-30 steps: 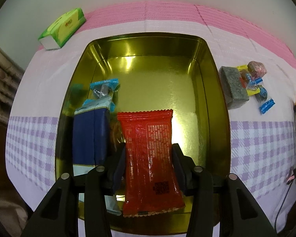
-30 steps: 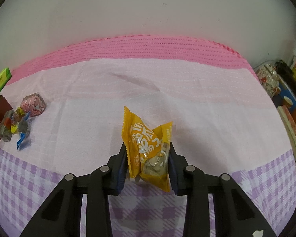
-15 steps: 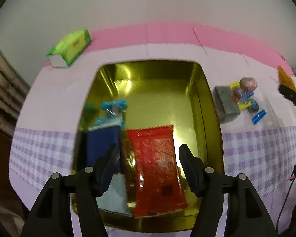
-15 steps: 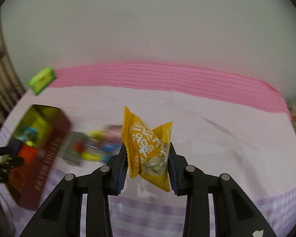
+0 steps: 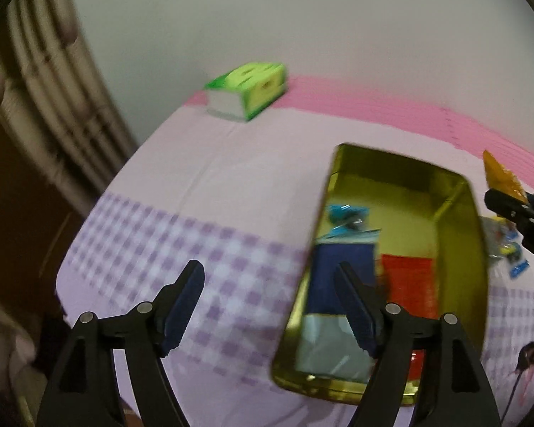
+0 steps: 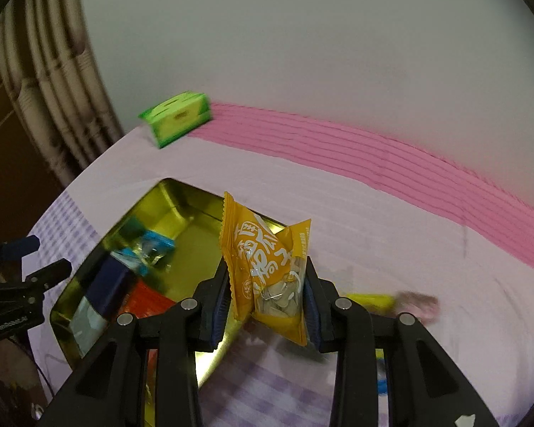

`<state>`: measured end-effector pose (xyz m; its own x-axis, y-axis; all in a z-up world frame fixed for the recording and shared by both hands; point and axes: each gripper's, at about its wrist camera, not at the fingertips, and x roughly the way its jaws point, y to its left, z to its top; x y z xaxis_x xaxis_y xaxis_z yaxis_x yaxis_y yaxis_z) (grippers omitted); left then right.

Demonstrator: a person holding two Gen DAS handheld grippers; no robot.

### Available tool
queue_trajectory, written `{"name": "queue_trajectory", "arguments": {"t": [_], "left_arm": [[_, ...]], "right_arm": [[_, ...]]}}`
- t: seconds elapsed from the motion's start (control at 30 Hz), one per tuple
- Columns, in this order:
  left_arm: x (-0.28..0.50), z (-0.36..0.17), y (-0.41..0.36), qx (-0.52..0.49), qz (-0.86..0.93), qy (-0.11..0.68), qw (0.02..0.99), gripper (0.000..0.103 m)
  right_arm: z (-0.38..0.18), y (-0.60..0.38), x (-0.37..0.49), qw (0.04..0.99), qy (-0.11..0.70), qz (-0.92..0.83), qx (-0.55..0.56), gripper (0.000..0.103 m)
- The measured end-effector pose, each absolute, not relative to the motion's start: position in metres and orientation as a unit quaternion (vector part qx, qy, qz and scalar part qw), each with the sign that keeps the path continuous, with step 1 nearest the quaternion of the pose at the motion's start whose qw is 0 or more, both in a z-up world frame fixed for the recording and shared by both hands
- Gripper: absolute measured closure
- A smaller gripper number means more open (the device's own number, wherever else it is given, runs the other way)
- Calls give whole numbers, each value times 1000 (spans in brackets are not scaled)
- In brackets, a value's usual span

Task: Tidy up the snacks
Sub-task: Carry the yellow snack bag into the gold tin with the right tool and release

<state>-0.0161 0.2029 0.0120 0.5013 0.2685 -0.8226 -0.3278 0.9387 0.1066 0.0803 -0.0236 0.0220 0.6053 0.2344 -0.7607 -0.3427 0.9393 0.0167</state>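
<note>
A gold tin (image 5: 459,192) (image 6: 149,203) lies open on the pink and purple cloth. In it are a red packet (image 5: 409,284) (image 6: 146,297), a dark blue packet (image 5: 338,267) (image 6: 110,277) and a light blue wrapped sweet (image 5: 345,213) (image 6: 153,245). My left gripper (image 5: 270,306) (image 6: 50,259) is open and empty, over the cloth just left of the tin. My right gripper (image 6: 265,306) is shut on a yellow seed packet (image 6: 263,270) (image 5: 502,178), held above the tin's right side.
A green tissue box (image 5: 249,89) (image 6: 178,115) stands at the far left of the table by the wall. Several small wrapped sweets (image 5: 505,245) (image 6: 409,300) lie on the cloth right of the tin. A curtain (image 5: 53,89) hangs at the left.
My left gripper let go of the red packet in the tin, opened and drew back to the left. My right gripper carried the yellow packet leftward to above the tin.
</note>
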Motion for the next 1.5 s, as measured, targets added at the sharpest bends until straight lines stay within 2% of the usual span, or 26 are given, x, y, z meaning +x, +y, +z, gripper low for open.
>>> {"name": "queue_trajectory", "arguments": {"t": [0.17, 0.33, 0.87, 1.2, 1.5], "left_arm": [[-16, 13, 223, -17, 226, 454, 862, 27], [-16, 7, 246, -63, 224, 467, 853, 27], [-14, 1, 229, -34, 197, 468, 861, 27], [-16, -1, 233, -56, 196, 474, 857, 27], [-14, -2, 229, -62, 180, 487, 852, 27]], "right_arm": [[9, 15, 101, 882, 431, 172, -81, 70], [-6, 33, 118, 870, 451, 173, -101, 70], [-32, 55, 134, 851, 479, 172, -131, 69], [-40, 62, 138, 844, 488, 169, -142, 68], [-39, 61, 139, 848, 484, 163, -140, 61]]}}
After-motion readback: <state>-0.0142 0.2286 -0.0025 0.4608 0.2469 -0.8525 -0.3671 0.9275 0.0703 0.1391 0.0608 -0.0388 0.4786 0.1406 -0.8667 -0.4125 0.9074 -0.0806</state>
